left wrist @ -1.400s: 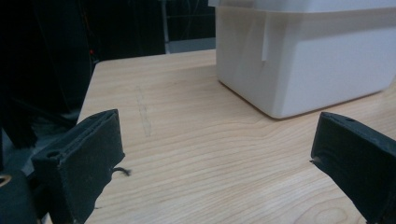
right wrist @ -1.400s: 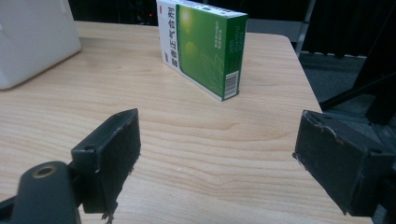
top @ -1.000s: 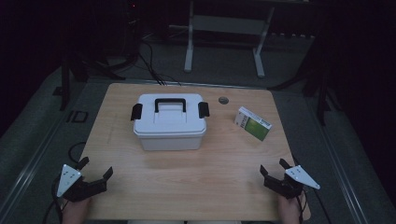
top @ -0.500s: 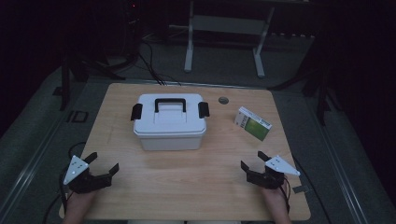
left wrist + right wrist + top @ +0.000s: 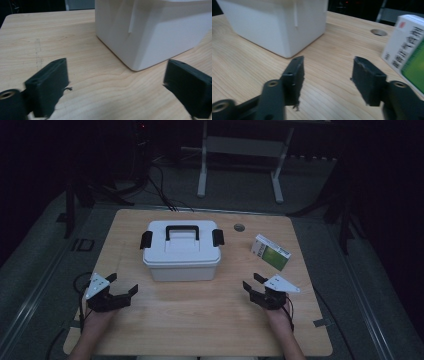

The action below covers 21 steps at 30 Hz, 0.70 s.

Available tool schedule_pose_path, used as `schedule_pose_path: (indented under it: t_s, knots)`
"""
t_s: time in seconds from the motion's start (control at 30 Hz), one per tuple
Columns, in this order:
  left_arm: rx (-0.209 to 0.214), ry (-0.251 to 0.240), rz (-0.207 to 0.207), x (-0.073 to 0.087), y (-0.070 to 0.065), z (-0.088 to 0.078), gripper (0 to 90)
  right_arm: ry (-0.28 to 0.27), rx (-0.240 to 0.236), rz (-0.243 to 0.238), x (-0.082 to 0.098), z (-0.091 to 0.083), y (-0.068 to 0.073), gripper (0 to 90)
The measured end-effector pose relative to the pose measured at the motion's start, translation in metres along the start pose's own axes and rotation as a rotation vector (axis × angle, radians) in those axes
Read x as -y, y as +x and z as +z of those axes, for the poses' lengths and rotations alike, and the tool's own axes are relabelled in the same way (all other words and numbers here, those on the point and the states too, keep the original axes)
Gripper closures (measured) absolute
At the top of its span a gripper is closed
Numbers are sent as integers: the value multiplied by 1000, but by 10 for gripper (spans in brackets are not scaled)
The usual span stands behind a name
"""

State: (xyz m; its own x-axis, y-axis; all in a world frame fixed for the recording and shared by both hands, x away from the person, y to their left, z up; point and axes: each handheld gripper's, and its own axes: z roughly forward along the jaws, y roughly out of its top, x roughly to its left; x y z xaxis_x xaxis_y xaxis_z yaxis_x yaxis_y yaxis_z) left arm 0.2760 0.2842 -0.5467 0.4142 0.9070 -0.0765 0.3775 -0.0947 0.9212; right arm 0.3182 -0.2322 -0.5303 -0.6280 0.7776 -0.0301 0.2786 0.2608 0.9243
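Storage box (image 5: 181,251) sits untouched between your wide left gripper (image 5: 123,291) and half-closing, empty right gripper (image 5: 251,283); uneven approach could shove it sideways.

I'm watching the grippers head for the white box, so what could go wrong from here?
The right gripper, its jaws just closing on nothing, might be too narrow to take a latch. It could also brush the carton beside it. The box may slide on the table if only the left gripper pushes.
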Motion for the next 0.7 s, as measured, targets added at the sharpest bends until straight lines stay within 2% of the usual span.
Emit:
schedule_pose_path:
  t_s: [0.07,0.13,0.17,0.2,0.23,0.27,0.3,0.33,0.37,0.4,0.43,0.5,0.53,0.57,0.63,0.67,0.7]
  knots:
    - [-16,14,12,-3,0,6,88,4,0,-1,-2,3,1,472]
    - [-14,20,20,-6,1,10,156,2,-16,0,-5,9,2,526]
    - [-16,24,23,-8,2,13,189,5,-18,-15,-9,15,3,587]
    - [-1,34,22,-10,3,15,189,5,-18,-15,-9,15,3,587]
    - [0,36,31,-12,3,17,281,8,-19,-19,-10,18,4,609]
    - [-4,38,42,-13,3,19,281,9,-22,-21,-11,22,4,640]
    - [10,48,46,-14,5,21,379,10,-26,-19,-14,28,5,703]
    - [0,54,57,-15,5,23,379,10,-26,-19,-14,28,5,703]
    - [-12,52,60,-16,6,25,458,9,-36,-23,-16,34,7,750]
    - [1,59,50,-16,8,27,458,9,-36,-23,-16,34,7,750]
    - [-9,68,40,-16,12,31,523,16,-38,-30,-19,40,9,827]
    - [1,77,26,-16,14,33,576,20,-40,-31,-21,46,11,890]
    - [-11,82,20,-16,15,35,576,20,-40,-31,-21,46,11,890]
    - [2,97,10,-17,18,40,634,29,-44,-36,-24,53,13,893]
    - [-1,109,12,-18,18,43,637,34,-43,-35,-26,57,13,898]
    - [-4,121,21,-19,19,46,677,36,-43,-36,-29,64,15,898]
    - [-1,123,21,-21,19,50,677,39,-46,-35,-31,68,16,898]
